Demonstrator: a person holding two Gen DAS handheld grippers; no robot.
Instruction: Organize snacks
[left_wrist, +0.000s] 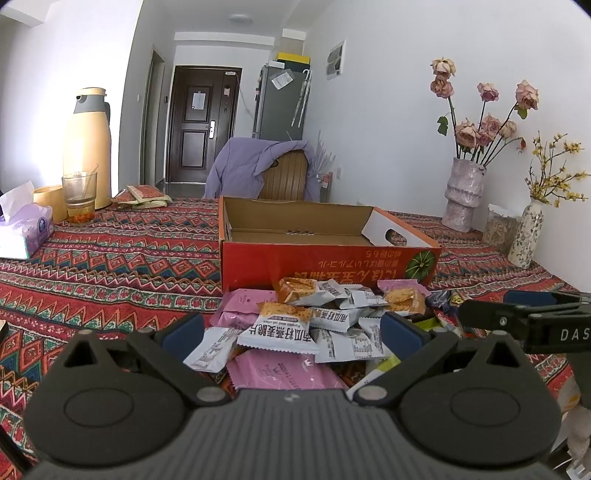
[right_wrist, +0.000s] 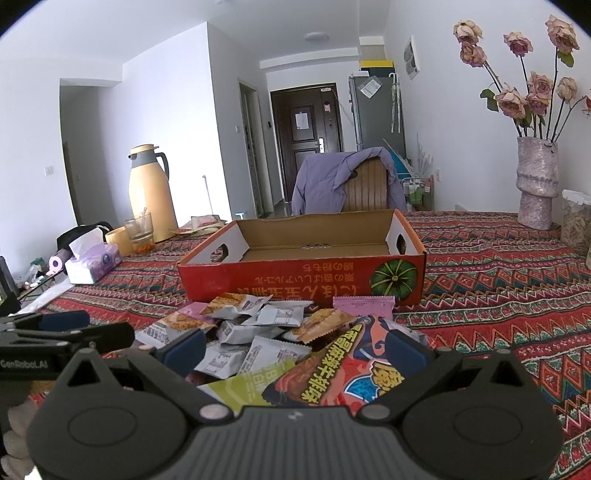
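Left gripper (left_wrist: 291, 328) and right gripper (right_wrist: 295, 349): both spread, empty, over the heap of wrapped snack packets (left_wrist: 314, 325). Open red cardboard box (right_wrist: 303, 271) stands just behind.

patterned table (right_wrist: 498, 295): snack pile (right_wrist: 258, 332), box (right_wrist: 303, 269), flask (right_wrist: 151, 188), tissues (right_wrist: 92, 262).

Your right tool (right_wrist: 293, 347) hangs wide open over a heap of snack packets (right_wrist: 258, 332) on the patterned tabletop (right_wrist: 498, 295), a red-and-blue packet (right_wrist: 351, 369) lying between its fingers. Just beyond the heap sits an open red cardboard box (right_wrist: 303, 273), its inside bare. Your left tool (right_wrist: 62, 328) reaches in at the left edge. A yellow thermos (right_wrist: 151, 192) stands far left.
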